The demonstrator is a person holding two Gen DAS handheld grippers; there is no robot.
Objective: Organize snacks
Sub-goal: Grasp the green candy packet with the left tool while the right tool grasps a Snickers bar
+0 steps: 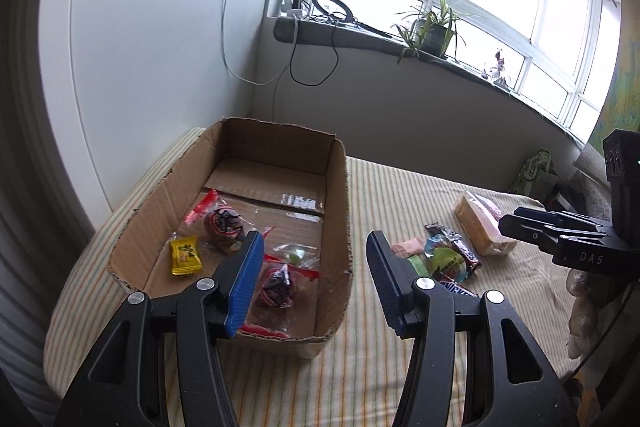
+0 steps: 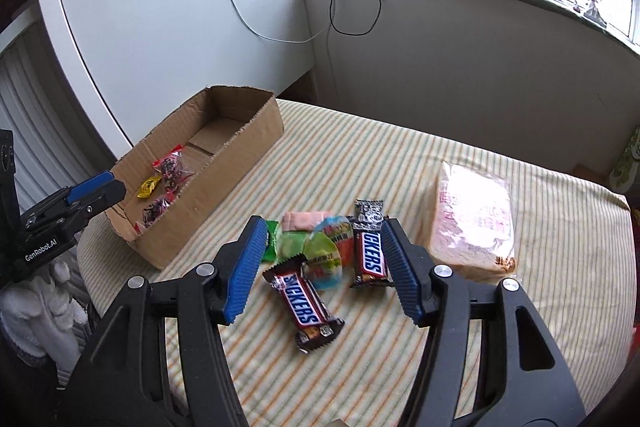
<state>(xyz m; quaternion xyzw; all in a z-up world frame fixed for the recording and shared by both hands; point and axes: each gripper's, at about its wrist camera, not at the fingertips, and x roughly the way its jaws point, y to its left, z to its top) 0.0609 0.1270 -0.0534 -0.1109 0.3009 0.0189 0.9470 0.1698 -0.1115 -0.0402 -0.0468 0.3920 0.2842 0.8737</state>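
Several snacks already lie in the cardboard box (image 2: 208,163); my right gripper (image 2: 324,263), fingers half-wide and empty, hovers over the Snickers bars (image 2: 306,307) on the striped bed (image 2: 400,163), so next I drop and close.

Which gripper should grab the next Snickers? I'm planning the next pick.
Probably the right gripper: open, empty, with both Snickers bars showing between its fingers. The left gripper is open beside the cardboard box.
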